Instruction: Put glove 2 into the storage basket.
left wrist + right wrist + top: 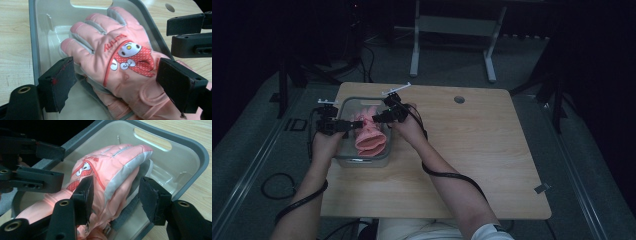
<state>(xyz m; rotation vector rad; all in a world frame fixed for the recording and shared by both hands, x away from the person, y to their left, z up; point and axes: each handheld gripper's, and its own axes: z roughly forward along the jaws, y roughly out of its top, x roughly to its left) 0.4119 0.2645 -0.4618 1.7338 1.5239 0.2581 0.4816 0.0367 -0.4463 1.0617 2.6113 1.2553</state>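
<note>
Working over the clear bin (343,159) at the left part of the tabletop (472,150), where the pink glove (117,62) lies on top of a second pink glove (110,106), its fingers toward the bin's far end and its cuff over the near rim. Left tongs (115,82): spread, one jaw on each side of the glove's palm, pads not pressing. Right tongs (117,195): one pad lies against the glove's side by the grey trim, the other stands clear, so I read no pinch. Judgement: padded fabric, light, soft and floppy; it should sag and fold if lifted from one point. The shell looks smooth, possibly slippery. Best holds: the thick cuff or a good bunch of palm padding, not one fingertip.
</note>
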